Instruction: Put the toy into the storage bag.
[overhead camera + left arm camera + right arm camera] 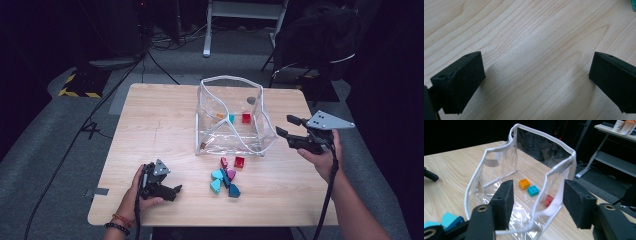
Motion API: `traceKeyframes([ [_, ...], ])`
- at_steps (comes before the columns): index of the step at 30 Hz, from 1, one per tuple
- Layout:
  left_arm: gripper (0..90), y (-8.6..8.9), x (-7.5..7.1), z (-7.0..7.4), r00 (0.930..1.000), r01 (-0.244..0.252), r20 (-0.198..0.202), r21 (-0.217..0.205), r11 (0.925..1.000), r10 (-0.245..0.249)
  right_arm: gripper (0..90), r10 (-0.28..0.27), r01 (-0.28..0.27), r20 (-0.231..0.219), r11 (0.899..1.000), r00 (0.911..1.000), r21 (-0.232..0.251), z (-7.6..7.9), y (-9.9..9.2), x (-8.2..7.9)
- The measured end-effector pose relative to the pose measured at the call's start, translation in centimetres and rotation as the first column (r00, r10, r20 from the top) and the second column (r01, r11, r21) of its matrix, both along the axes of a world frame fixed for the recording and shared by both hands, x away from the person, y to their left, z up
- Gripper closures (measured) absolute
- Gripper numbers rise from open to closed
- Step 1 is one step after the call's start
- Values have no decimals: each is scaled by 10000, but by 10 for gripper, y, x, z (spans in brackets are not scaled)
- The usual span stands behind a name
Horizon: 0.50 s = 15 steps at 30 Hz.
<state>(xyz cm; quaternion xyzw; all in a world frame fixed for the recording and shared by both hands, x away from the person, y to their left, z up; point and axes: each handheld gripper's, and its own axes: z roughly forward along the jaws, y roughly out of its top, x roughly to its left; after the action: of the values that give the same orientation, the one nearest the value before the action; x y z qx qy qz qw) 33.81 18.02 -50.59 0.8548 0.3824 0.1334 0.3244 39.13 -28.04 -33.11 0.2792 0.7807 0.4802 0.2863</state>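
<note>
Clear pouch (234,117) standing near desk's far edge; right gripper (286,126) hovering beside it, jaws parted, empty; left gripper (175,190) resting open, empty.

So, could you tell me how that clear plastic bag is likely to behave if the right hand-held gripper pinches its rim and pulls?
The clear plastic bag will probably flex instead of holding shape: its white rim already waves and its walls crease. It looks light, with three small bricks inside, so it may slide across the table or tip. The glossy film could slip between the pads of the right hand-held gripper.
</note>
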Motion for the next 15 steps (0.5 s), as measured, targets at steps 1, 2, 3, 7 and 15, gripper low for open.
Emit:
traceKeyframes([
  [1, 5, 0, 0, 0, 10000, -11, 2, 0, 10000, 11, 410, -74, 74, 18, 10000, 10000, 6, -1, -3, -1],
  [2, 5, 0, 0, 0, 10000, -12, 2, -2, 10000, 12, 403, -117, 117, 39, 9999, 9999, 32, -2, -7, -3],
  [3, 5, 0, 0, 0, 10000, -13, 1, -2, 10000, 13, 399, -153, 152, 35, 9999, 9999, 74, -3, -10, -4],
  [7, 5, 0, 0, 0, 10000, -11, 0, -4, 10000, 11, 381, -41, 47, -327, 9998, 9995, 196, -11, -21, -10],
  [15, 5, 0, 0, 0, 10000, -13, 1, -3, 10000, 13, 369, -22, 18, -640, 10000, 9979, -69, -37, -30, -20],
])
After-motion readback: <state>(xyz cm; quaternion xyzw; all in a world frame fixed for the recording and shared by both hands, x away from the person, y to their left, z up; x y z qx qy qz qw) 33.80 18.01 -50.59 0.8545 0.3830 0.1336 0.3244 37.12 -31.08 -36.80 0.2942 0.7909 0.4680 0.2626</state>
